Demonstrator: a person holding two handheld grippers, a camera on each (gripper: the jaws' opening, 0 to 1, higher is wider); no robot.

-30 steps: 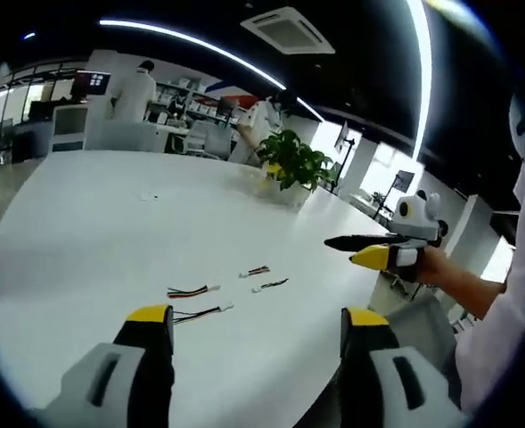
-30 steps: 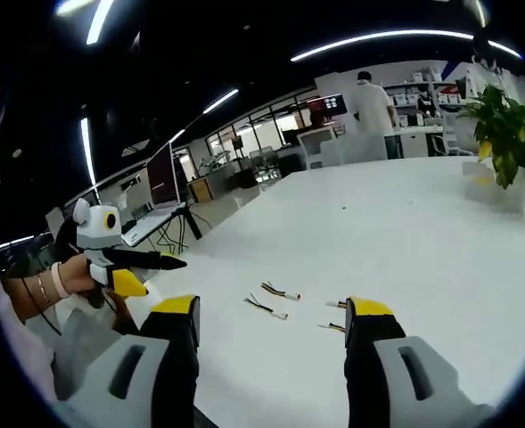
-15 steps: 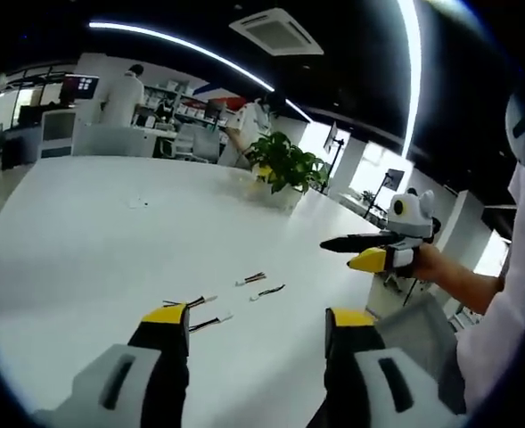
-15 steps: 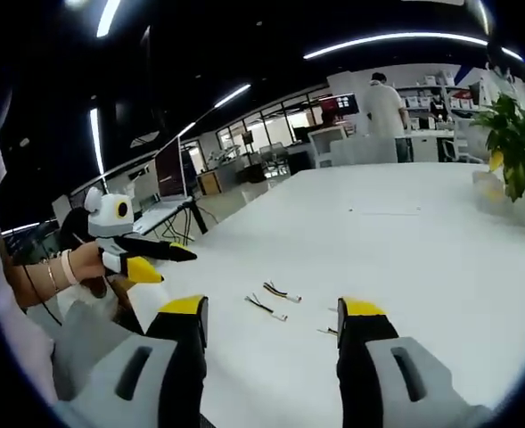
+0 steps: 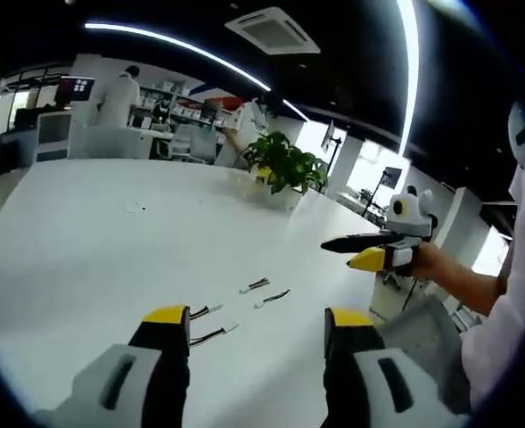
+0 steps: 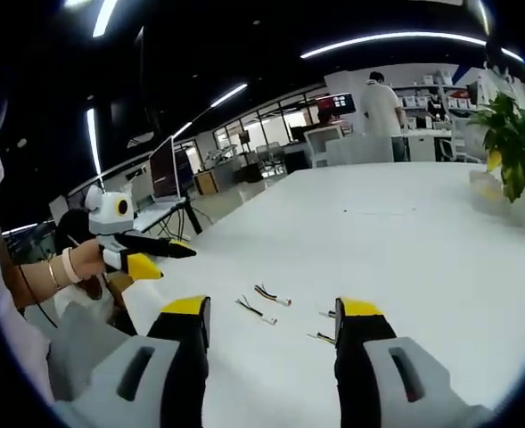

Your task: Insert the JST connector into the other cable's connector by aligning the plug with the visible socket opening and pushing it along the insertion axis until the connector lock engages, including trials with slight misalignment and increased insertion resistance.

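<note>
Several short JST cables with white connectors lie on the white table [image 5: 84,232]. In the left gripper view, two cables [image 5: 206,311] [image 5: 214,334] lie just past my left jaw tip and two more [image 5: 255,285] [image 5: 272,296] a little farther off. My left gripper [image 5: 256,321] hovers above the table, open, with nothing between its jaws. In the right gripper view the cables [image 6: 251,309] [image 6: 273,296] [image 6: 324,337] lie ahead of my right gripper [image 6: 272,312], also open and holding nothing. Each gripper shows in the other's view, hand-held: the right gripper [image 5: 369,251], the left gripper [image 6: 142,254].
A potted plant [image 5: 289,165] stands at the table's far side, also seen as the plant [image 6: 516,147] at the right edge. People stand by desks in the background [image 5: 119,94]. A monitor on a stand [image 6: 164,178] stands beyond the table's left edge.
Both grippers' jaws have narrowed slightly since a second ago and stay open. Both views have shifted a little, so the cables sit lower, nearer the jaws. The cables have not moved.
</note>
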